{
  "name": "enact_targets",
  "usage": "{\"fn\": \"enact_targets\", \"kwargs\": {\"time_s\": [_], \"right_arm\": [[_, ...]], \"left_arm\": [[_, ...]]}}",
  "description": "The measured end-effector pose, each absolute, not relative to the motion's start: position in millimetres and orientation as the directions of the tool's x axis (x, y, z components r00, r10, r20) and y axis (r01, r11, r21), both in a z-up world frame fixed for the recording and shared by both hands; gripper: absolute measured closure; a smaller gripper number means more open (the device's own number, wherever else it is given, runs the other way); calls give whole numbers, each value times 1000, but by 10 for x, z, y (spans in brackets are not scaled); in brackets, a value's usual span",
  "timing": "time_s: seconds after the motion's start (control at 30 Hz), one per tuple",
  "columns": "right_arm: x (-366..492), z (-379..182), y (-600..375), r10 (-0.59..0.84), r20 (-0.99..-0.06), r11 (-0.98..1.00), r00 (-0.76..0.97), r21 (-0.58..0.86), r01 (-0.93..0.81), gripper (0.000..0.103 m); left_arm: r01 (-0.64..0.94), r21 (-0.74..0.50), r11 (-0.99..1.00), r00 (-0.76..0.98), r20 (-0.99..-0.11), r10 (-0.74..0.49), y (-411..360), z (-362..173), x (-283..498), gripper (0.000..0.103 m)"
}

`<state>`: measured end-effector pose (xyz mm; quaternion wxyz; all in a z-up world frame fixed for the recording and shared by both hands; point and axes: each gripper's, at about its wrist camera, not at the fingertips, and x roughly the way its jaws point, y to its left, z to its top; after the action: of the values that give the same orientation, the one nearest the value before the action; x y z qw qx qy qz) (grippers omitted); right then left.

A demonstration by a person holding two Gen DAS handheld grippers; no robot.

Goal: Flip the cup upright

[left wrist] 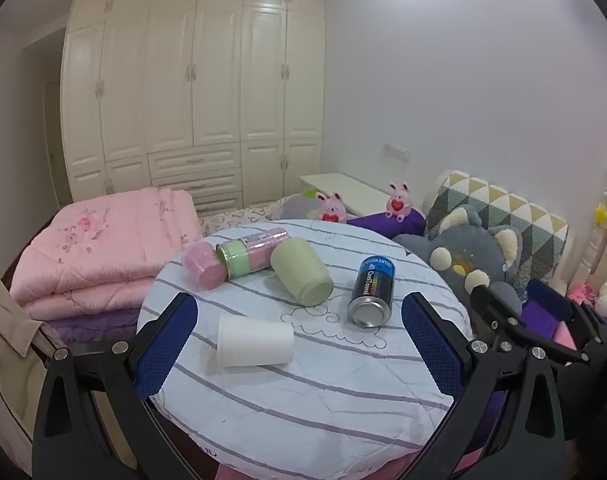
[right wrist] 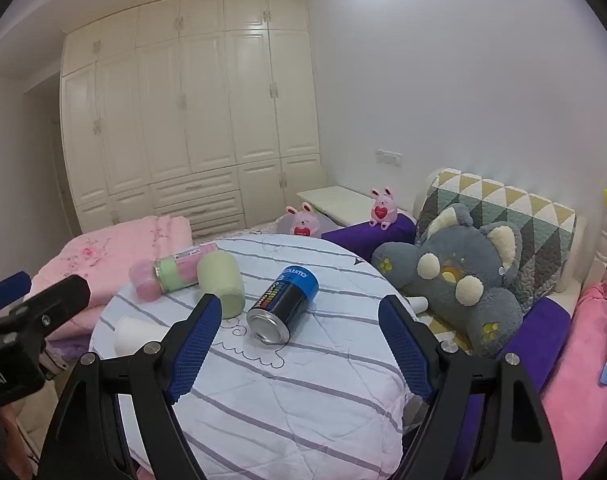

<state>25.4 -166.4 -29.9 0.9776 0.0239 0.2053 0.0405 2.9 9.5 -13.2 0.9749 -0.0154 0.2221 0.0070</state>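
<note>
**Both pairs of fingers spread wide over a table of toppled cups**

The left gripper [left wrist: 299, 322] has its blue-padded fingers [left wrist: 165, 344] set far apart with nothing between the pads. The right gripper [right wrist: 299, 328] stands the same way, its fingers [right wrist: 193, 346] wide apart and bare.

The white cup [left wrist: 255, 340] lies on its side on the round table [left wrist: 303, 412], between the left gripper's fingers and nearer the left one, its wider end turned toward that finger. In the right wrist view the same white cup [right wrist: 133, 336] sits just outside the right gripper's left finger, partly hidden by it.

Beyond the left gripper's fingertips the green cup [left wrist: 301, 272] also lies tipped over, its flat end facing the camera. In the right wrist view the green cup [right wrist: 223, 282] lies just past the left fingertip.

The dark can with a blue band [left wrist: 371, 292] lies on its side near the left gripper's right fingertip; in the right wrist view the can [right wrist: 281, 310] rests between the right gripper's fingers, metal end toward the camera.

Farther off, beside the green cup, lie a pink cup [left wrist: 205, 266] and a green-and-pink roll [left wrist: 251, 254], touching each other.

A striped cloth [left wrist: 323, 380] covers the table. A folded pink quilt [left wrist: 99, 248] lies beyond the left finger, a grey plush toy [right wrist: 459, 276] beyond the right.
</note>
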Motion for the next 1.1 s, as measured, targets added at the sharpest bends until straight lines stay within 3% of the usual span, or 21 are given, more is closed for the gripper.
{"fn": "enact_targets", "kwargs": {"time_s": [1.1], "right_arm": [[283,-329,-1561,79,-411,997,908,37,-69,21]], "left_arm": [[-29,-22,999,885,-465,15,172,-284,100,0]]}}
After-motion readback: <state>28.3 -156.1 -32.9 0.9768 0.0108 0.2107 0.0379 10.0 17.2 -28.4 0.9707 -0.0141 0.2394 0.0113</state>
